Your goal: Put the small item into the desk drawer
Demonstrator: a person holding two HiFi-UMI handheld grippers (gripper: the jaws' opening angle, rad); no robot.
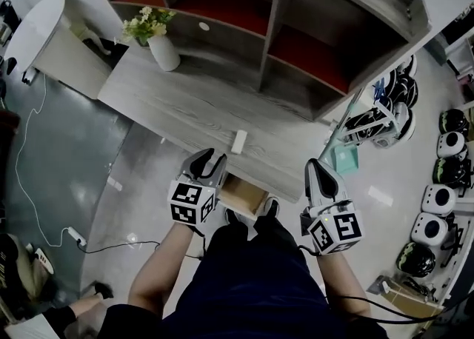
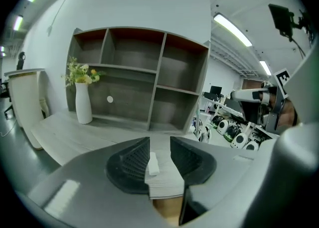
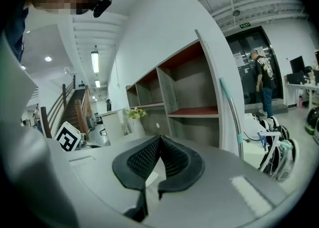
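Note:
The small white item [image 1: 238, 141] lies on the grey wooden desk [image 1: 185, 108], close to its front edge. Below that edge a drawer [image 1: 241, 194] stands pulled out, its light wooden inside showing. My left gripper [image 1: 211, 160] hovers just short of the item, over the drawer, with nothing held. In the left gripper view the item [image 2: 153, 164] shows in the gap between the open jaws of the left gripper [image 2: 159, 140], lying on the desk beyond them. My right gripper [image 1: 317, 166] hangs to the right of the drawer; in its own view the right gripper [image 3: 160, 137] has its tips touching and holds nothing.
A white vase with flowers [image 1: 160, 45] stands at the desk's back left, under an open shelf unit [image 1: 274, 19]. Several helmets [image 1: 437, 204] lie on the floor at the right. A cable and power strip [image 1: 74, 237] run across the floor at the left.

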